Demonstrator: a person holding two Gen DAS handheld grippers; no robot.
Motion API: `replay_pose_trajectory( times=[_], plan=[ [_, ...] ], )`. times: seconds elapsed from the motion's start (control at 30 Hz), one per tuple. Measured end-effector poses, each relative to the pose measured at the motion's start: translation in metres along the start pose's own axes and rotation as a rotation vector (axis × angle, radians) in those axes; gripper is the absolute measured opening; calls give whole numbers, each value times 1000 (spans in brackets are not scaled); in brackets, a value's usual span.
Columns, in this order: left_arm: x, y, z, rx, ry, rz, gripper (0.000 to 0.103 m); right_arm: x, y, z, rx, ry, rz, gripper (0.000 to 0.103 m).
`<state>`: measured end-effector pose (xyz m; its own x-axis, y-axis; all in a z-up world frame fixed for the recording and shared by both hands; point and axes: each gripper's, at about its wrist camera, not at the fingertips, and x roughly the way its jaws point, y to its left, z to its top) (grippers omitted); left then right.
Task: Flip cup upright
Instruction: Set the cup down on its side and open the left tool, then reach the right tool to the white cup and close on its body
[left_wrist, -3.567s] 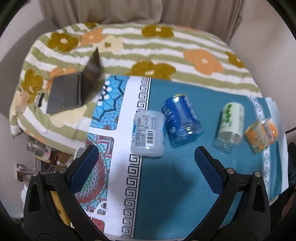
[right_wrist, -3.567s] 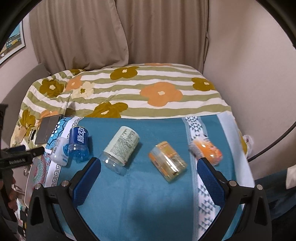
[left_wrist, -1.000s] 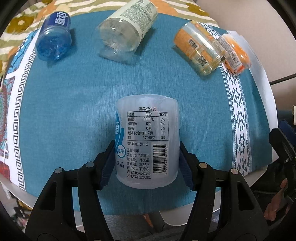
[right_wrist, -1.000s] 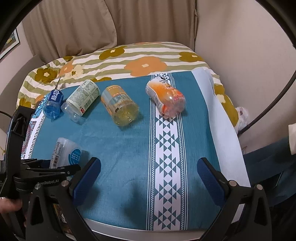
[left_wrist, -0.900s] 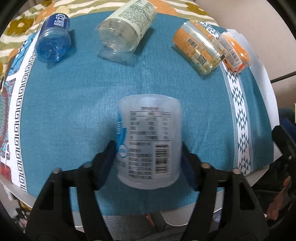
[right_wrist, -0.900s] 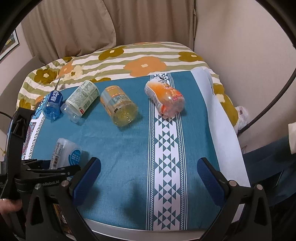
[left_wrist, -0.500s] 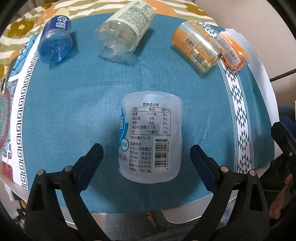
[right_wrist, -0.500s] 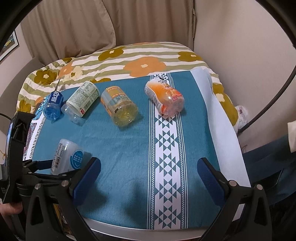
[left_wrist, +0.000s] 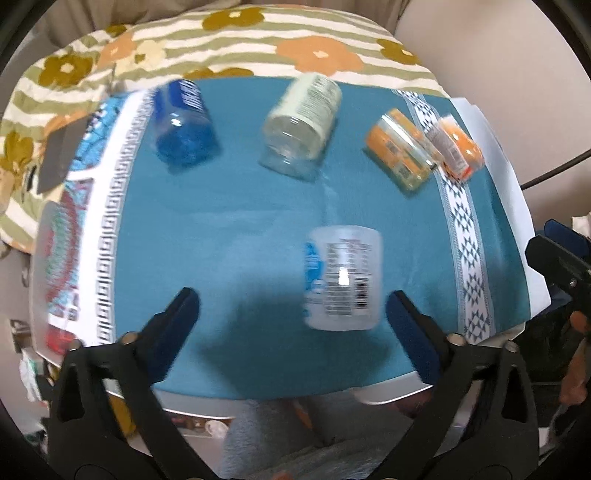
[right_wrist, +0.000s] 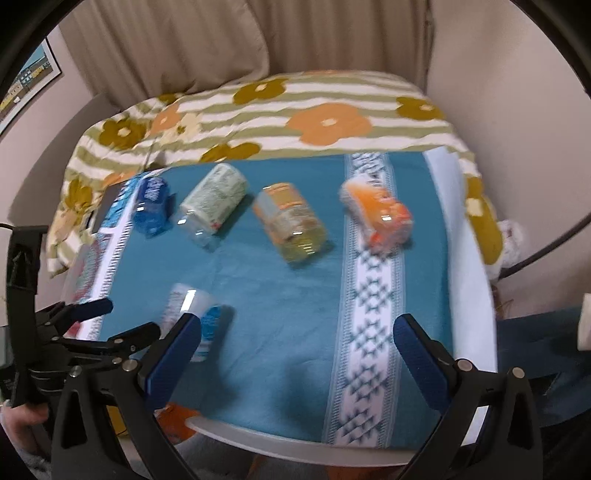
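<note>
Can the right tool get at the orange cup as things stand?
Probably yes. The right tool is open and holds nothing, and bare blue cloth lies between it and the orange cup, which lies on its side.

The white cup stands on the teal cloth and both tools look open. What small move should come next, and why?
Probably carry the left tool toward the blue cup, the far-left one in the row. The white cup stands upright and free between open fingers, while blue, green and two orange cups lie on their sides.
</note>
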<state>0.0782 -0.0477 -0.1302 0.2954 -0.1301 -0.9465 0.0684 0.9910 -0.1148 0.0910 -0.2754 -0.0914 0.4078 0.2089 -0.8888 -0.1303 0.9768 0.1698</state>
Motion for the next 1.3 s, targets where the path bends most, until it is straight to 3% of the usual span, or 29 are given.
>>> replay_pose_trajectory(
  times=[0.2,0.37,0.5,0.73,0.93,1.3],
  plan=[
    [-6,42,6,14,-16,-17,103,16,27,19,28,139,83,103],
    [2,78,4,-9,-1,-39,103,56,46,29,119,304,164,103],
    [17,105,1,-22,23,-53,103,83,57,35,160,388,178,103],
    [45,139,2,-47,67,-66,103,126,64,36,232,504,201,84],
    [56,149,3,-30,89,-75,103,144,63,33,264,569,203,71],
    [64,157,8,-16,100,-92,103,155,54,37,291,602,190,64]
  ],
)
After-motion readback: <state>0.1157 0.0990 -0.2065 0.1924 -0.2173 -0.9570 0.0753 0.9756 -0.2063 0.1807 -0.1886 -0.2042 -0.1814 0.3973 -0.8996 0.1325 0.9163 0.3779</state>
